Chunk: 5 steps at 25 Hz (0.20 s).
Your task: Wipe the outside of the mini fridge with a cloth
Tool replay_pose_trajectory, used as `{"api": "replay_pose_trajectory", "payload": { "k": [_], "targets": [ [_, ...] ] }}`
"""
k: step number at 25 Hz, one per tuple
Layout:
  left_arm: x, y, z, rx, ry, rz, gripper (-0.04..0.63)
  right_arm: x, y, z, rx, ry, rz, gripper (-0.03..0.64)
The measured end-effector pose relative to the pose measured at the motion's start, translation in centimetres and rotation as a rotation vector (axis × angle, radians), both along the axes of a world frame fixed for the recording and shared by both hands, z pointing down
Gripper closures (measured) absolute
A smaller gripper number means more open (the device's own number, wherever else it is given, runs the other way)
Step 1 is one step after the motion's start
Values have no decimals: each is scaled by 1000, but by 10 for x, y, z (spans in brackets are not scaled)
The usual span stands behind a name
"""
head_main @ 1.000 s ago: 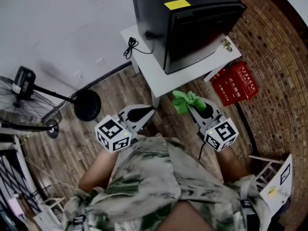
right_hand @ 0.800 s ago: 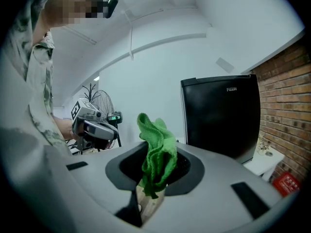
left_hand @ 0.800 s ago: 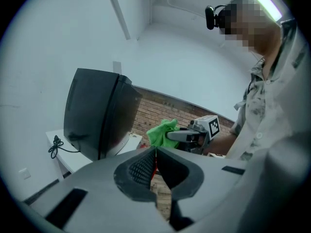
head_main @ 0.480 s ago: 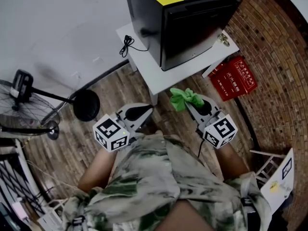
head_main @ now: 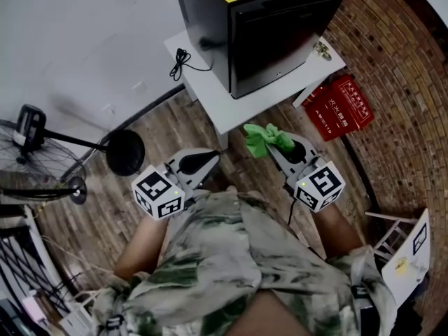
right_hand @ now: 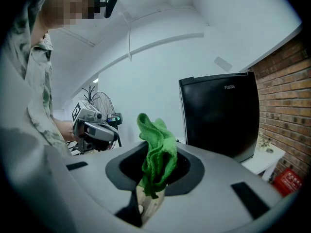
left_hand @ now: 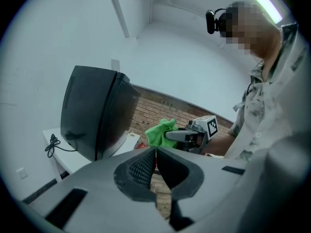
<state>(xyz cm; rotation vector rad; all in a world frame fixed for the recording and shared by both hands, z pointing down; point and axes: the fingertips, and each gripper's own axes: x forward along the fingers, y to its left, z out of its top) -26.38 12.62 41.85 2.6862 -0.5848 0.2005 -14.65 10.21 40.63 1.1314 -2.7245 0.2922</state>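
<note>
The right hand-held gripper (head_main: 274,150) clamps a green cloth (head_main: 264,137), which bunches up out of its jaws, near the front edge of the white surface (head_main: 210,96) and apart from the black fridge (head_main: 273,33) standing on it. The left hand-held gripper (head_main: 212,159) hangs beside it over the wooden floor (head_main: 161,131), jaws pressed together with nothing between them

The shirt (head_main: 231,257) is pale camouflage print; left hand-held gripper (head_main: 210,161) and right hand-held gripper (head_main: 274,152) are grey with marker cubes.

mini fridge (right_hand: 218,115): brand "FUXIN", top front | red box (head_main: 341,109): white Chinese characters, unreadable
</note>
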Motion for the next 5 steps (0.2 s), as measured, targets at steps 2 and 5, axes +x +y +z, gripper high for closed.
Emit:
{"api": "replay_pose_trajectory", "payload": {
  "k": [2,5],
  "targets": [
    [3,1,0,-3,2,1,569,2,-1,-1,3,0,-3,525],
    [8,2,1,-8,4,6,569,6,-2,-2,4,2,-7,525]
  ]
}}
